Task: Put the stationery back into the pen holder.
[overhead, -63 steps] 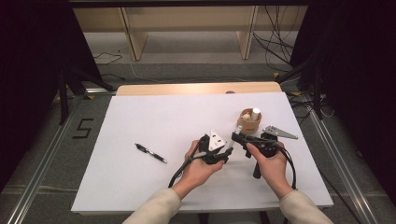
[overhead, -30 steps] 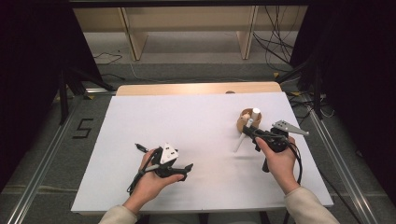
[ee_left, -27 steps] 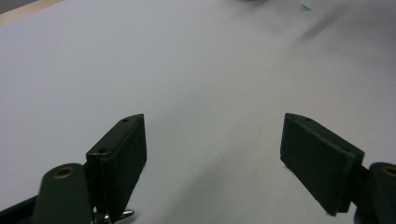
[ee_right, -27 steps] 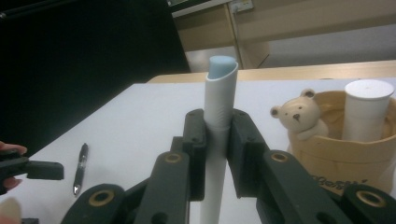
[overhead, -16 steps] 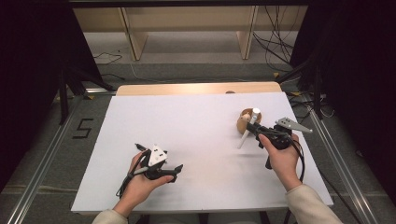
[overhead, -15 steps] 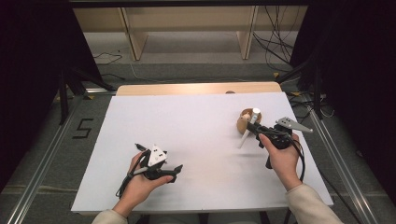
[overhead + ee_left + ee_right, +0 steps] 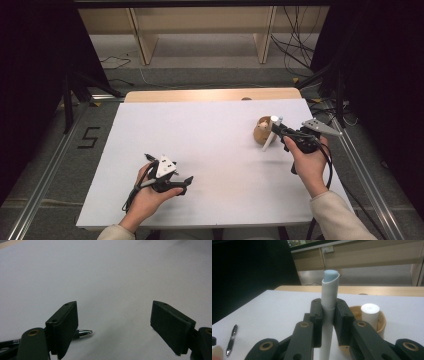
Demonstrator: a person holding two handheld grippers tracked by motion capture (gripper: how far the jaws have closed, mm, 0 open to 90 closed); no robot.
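My right gripper (image 7: 275,131) (image 7: 327,322) is shut on a white tube (image 7: 269,140) (image 7: 329,297) with a pale blue end, held tilted just beside a small wooden cup (image 7: 261,132) (image 7: 382,322). A short white cylinder (image 7: 370,312) stands in that cup. My left gripper (image 7: 186,184) (image 7: 113,315) rests low over the white sheet at front left, jaws open and with nothing between them. A black pen (image 7: 148,158) (image 7: 83,333) (image 7: 231,339) lies beside its left jaw, outside the gap.
The white sheet (image 7: 210,130) covers the table, with a wooden strip (image 7: 210,95) along the far edge. Wooden shelving (image 7: 200,30) and cables (image 7: 300,50) lie beyond. Metal rails (image 7: 45,180) run along both sides.
Since two seconds ago my left gripper has gone from the middle, next to the right one, to the front left by the pen. My right gripper has drifted right and up with the tube.
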